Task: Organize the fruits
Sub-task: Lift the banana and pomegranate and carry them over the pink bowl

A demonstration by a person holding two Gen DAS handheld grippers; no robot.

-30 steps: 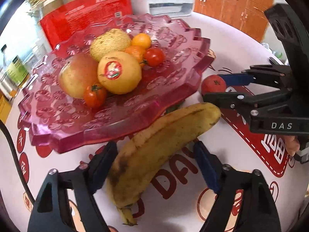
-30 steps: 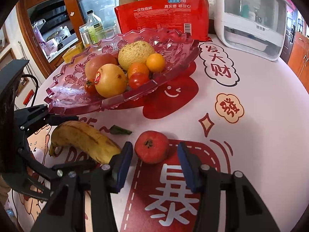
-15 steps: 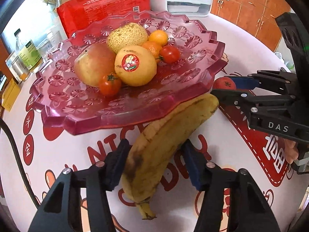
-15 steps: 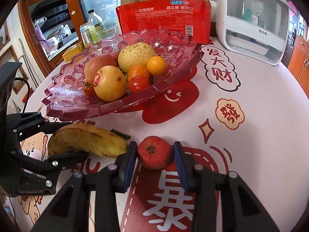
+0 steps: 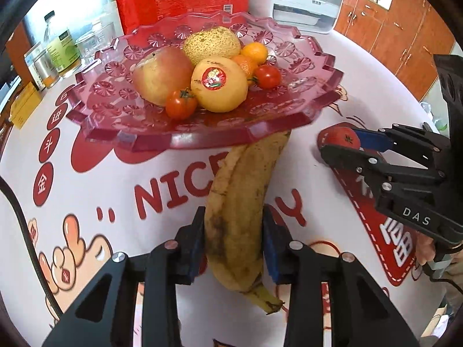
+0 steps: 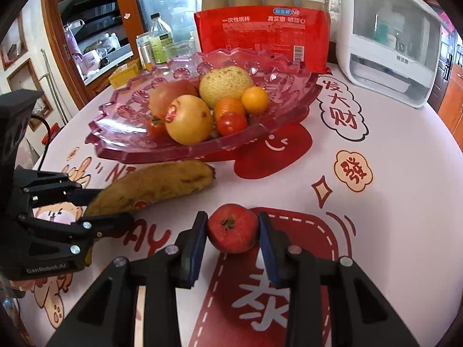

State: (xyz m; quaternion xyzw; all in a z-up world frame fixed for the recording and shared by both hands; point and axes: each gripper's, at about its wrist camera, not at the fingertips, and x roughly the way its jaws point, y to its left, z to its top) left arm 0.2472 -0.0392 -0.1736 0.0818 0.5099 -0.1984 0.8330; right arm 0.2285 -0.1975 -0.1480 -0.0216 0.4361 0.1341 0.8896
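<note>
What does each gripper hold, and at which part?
Left gripper holds the banana near its stem end. Right gripper holds the red fruit by its sides.

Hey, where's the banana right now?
The banana sits between the left gripper pads in the left wrist view, its far tip under the pink fruit tray rim, left of the red fruit.

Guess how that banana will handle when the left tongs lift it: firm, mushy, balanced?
The banana shows brown speckling, so it is probably soft; a hard squeeze may bruise it. The left tongs hold it near the stem end, so the long free end under the tray will likely droop or pivot. Its curved skin may also slip between the flat pads.
</note>
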